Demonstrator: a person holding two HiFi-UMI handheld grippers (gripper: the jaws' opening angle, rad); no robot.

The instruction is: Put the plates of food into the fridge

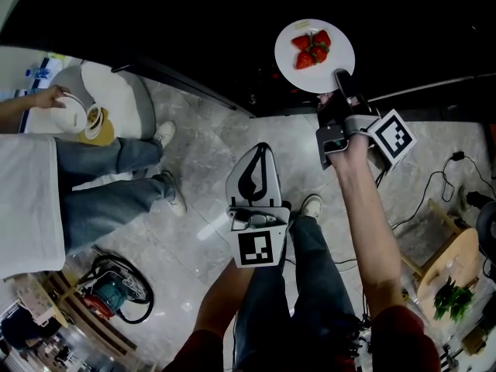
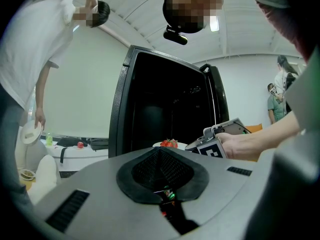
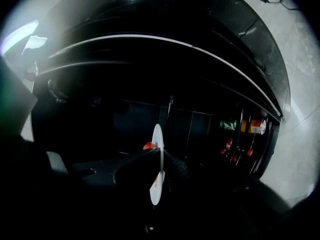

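A white plate of strawberries [image 1: 314,55] hangs in front of the dark open fridge [image 1: 194,22], and my right gripper [image 1: 341,77] is shut on its near rim. In the right gripper view the plate [image 3: 157,184] shows edge-on between the dark jaws, with a strawberry [image 3: 148,145] on its left face. My left gripper [image 1: 261,152] is lower, over the floor, shut with nothing in it. In the left gripper view the black fridge [image 2: 165,104] stands ahead, with the plate [image 2: 169,144] and the right gripper [image 2: 220,141] before it.
A person on the left holds a white bowl [image 1: 71,113] beside a counter. Cans and bottles [image 3: 242,126] fill the fridge door shelves. A corded machine [image 1: 116,293] lies on the marble floor at lower left. A wooden stool with greenery [image 1: 449,281] and cables stand right.
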